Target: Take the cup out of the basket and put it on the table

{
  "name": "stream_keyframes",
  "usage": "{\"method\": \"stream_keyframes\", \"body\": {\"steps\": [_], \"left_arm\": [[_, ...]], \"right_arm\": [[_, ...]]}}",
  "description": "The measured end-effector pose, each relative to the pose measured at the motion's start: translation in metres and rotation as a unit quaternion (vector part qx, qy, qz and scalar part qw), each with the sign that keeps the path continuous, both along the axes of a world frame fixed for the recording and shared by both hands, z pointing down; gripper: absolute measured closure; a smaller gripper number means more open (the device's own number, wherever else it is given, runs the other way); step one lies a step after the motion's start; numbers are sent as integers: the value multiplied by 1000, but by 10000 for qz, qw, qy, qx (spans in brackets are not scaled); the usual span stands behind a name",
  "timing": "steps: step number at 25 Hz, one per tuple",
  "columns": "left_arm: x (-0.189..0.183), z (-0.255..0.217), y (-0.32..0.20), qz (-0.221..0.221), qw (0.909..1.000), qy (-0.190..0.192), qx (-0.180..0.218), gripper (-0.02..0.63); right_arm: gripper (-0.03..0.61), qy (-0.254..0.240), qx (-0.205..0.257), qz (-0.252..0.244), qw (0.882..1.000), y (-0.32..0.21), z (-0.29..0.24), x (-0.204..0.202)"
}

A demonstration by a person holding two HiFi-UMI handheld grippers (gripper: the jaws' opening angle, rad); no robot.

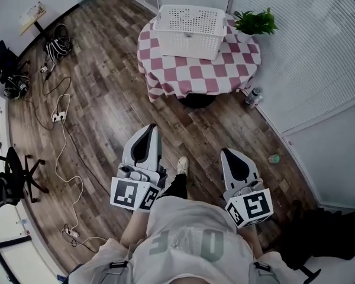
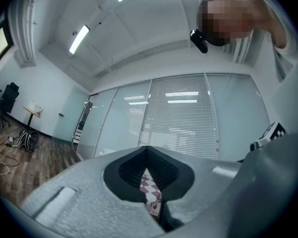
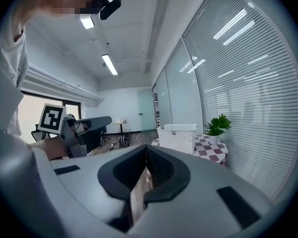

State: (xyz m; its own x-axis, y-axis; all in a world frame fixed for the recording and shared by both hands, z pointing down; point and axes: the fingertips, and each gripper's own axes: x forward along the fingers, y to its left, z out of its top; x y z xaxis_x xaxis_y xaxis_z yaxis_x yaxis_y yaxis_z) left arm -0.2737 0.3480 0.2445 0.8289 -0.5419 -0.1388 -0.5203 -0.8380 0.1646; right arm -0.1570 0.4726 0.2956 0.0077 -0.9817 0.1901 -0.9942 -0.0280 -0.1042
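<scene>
Head view: both grippers closed and empty

White basket [image 1: 189, 31] sits on the checked table [image 1: 186, 76] at twelve o'clock; any cup inside is hidden. Left gripper [image 1: 148, 130] at seven and right gripper [image 1: 229, 154] at five point toward it, well apart from it, jaws pressed together.

The person wears a pale T-shirt [image 1: 192, 238] with faded lettering and a white shoe [image 1: 182, 165]. The left gripper [image 1: 148, 130] and right gripper [image 1: 228, 154] have grey shells, black ribbed fingers [image 3: 161, 168] and black-and-white marker cubes [image 1: 132, 194].
</scene>
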Motion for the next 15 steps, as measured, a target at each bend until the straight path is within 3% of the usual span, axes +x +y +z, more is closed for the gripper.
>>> {"method": "stream_keyframes", "body": {"steps": [8,11,15], "left_arm": [[69,-20,-99,238,9994,-45,253,611],[85,-20,-130,183,9992,-180,302,611],[106,-15,-165,1,9993,-315,218,609]], "right_arm": [[569,-132,207,200,9995,-103,-15,63],[568,-411,263,379,9981,-126,-13,84],[568,-614,326,271,9972,-157,-12,114]]}}
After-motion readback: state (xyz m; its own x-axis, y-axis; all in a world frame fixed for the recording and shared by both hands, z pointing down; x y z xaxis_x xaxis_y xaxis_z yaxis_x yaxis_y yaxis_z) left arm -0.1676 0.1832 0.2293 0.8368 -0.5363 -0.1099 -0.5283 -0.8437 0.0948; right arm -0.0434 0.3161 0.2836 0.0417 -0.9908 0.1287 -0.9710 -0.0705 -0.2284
